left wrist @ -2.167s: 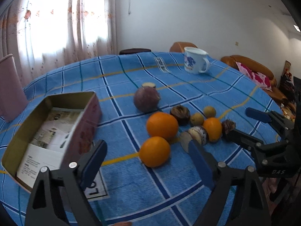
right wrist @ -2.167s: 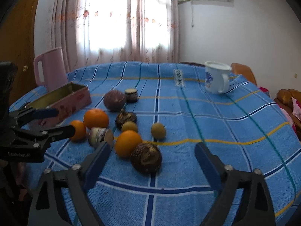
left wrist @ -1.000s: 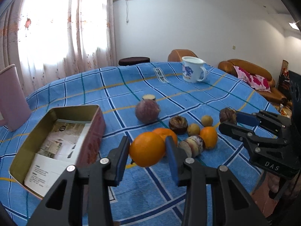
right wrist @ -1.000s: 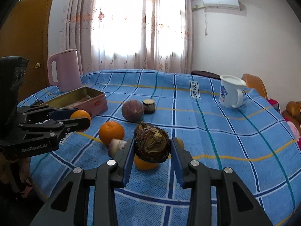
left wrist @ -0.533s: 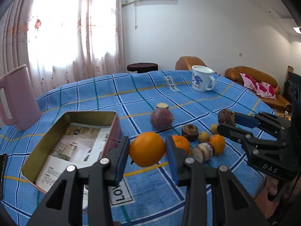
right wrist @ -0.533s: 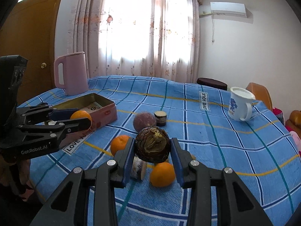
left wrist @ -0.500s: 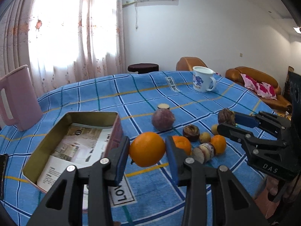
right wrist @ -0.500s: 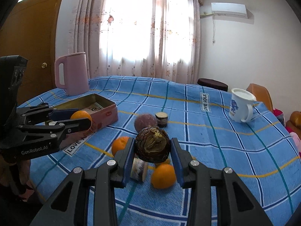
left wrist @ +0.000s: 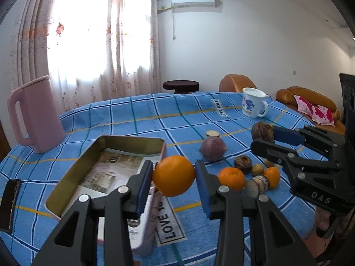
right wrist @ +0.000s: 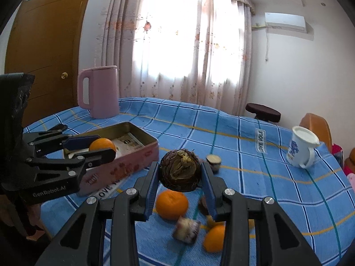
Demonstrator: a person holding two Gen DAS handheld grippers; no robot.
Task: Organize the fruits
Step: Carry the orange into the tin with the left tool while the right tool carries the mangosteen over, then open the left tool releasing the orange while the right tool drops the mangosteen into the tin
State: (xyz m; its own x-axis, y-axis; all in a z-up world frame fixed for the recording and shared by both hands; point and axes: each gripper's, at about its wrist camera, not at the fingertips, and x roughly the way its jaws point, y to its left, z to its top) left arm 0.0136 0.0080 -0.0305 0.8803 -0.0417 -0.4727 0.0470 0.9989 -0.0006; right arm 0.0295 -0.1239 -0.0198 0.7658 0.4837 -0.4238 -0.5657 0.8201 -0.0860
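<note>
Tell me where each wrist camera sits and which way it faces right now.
Left wrist: on the left claw, facing the tin; own fingers grip an orange.
Right wrist: on the right claw, facing the window; own fingers grip a brown fruit.
Shared: tin, pink kettle, mug, and the other claw.

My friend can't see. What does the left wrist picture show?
The left tool grips an orange beside an open pink tin on a blue checked tablecloth. The right tool holds a brown fruit.
</note>
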